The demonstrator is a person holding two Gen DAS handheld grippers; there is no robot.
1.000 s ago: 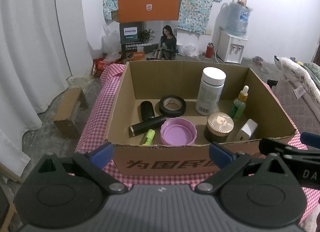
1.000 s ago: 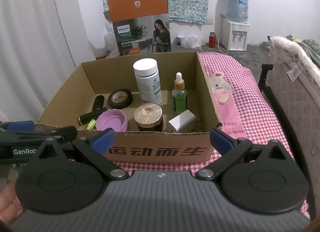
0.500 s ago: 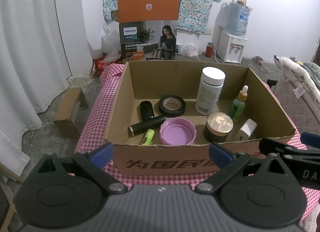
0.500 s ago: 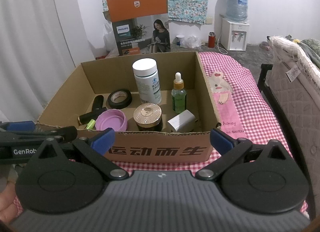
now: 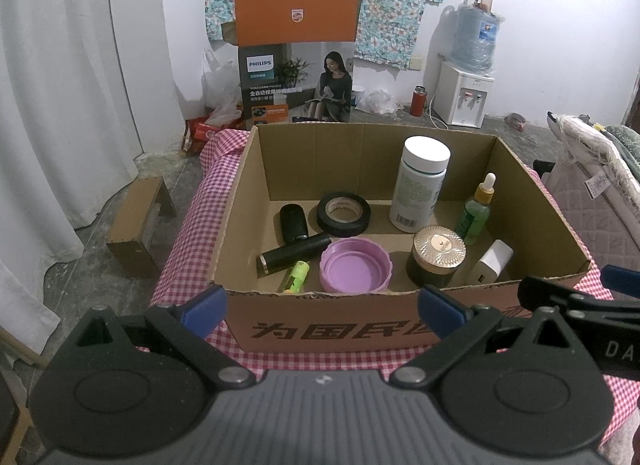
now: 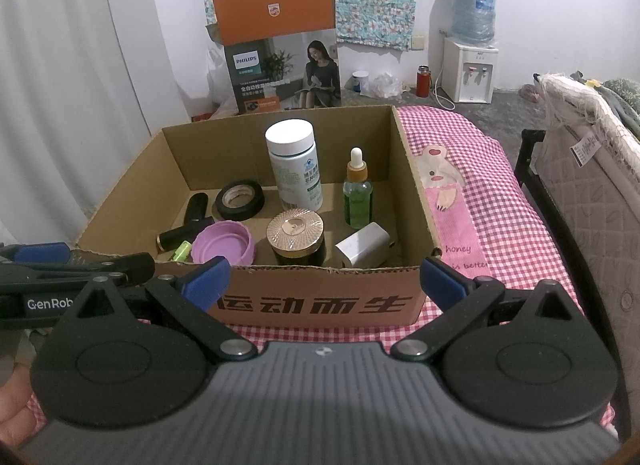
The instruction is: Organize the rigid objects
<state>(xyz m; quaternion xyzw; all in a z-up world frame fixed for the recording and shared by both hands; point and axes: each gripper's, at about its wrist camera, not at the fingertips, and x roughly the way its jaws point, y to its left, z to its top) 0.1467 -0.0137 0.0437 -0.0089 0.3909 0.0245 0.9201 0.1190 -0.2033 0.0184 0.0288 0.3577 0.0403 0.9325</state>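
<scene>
A pink-and-white checked tabletop (image 5: 188, 225) carried an open brown cardboard box (image 5: 320, 325). Inside, left to right, sat a black tape roll (image 5: 343, 213), a purple plastic lid (image 5: 355, 265), a white-capped bottle (image 5: 420, 185) and a green dropper bottle (image 5: 476, 211). The left gripper (image 5: 320, 307) and right gripper (image 6: 324, 283) hung released and empty before the box's near wall.

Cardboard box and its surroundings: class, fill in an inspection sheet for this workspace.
Surface: checked cloth under the cardboard box.
Job's things: white bottle, dropper bottle, tape roll, purple lid, gold-lidded jar, white charger, all inside the box.
Clutter: nothing seen on the cloth.
Grippers: left claw and right claw open, empty.
Cables: white cord by the water dispenser.
Surroundings: curtain, printed carton.
</scene>
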